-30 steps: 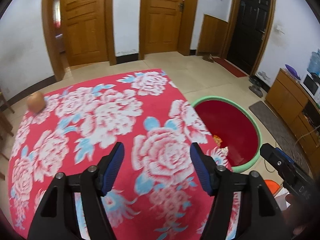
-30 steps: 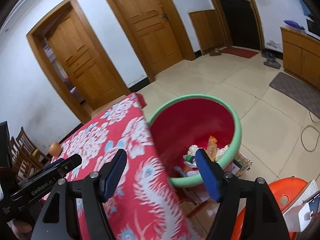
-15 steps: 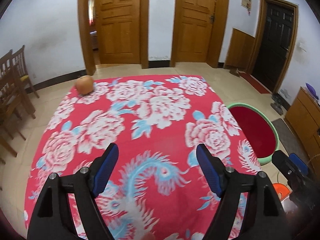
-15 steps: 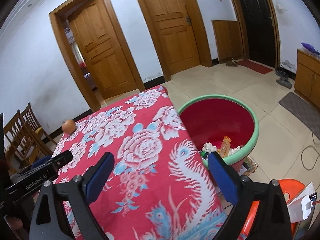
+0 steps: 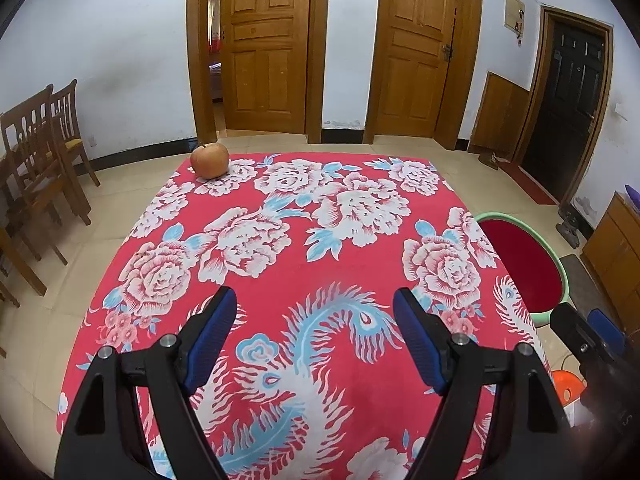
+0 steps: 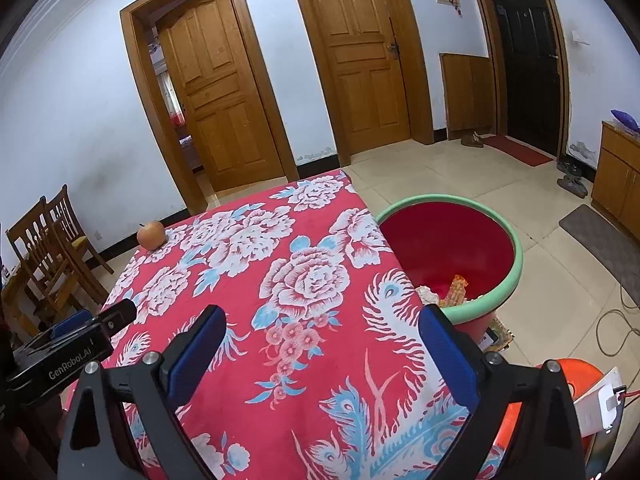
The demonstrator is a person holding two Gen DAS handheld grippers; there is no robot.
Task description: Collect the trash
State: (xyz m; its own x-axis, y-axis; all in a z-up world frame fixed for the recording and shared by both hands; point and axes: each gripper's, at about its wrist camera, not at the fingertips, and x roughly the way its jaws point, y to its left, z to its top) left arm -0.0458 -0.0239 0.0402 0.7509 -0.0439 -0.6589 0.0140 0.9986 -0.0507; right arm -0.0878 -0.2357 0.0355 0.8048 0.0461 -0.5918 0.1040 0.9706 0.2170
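Left wrist view: left tongs (image 5: 314, 334) spread wide, nothing between the blue pads, hovering over the tabletop (image 5: 280, 256) w/ red floral cloth. Apple (image 5: 209, 160) sits at far left corner. Red bin w/ green rim (image 5: 532, 264) on the floor just beside the tabletop's right edge. Part of right tongs (image 5: 588, 336) shows at lower right.

Right wrist view: right tongs (image 6: 322, 354) also spread, empty, over the cloth near the right edge. Bin (image 6: 514, 256) beside tabletop, trash (image 6: 448, 292) lying inside at the bottom: wrappers, crumpled paper. Apple (image 6: 151, 234) at far corner. Left tongs (image 6: 76, 342) at lower left. Orange stool (image 6: 576, 372) lower right.
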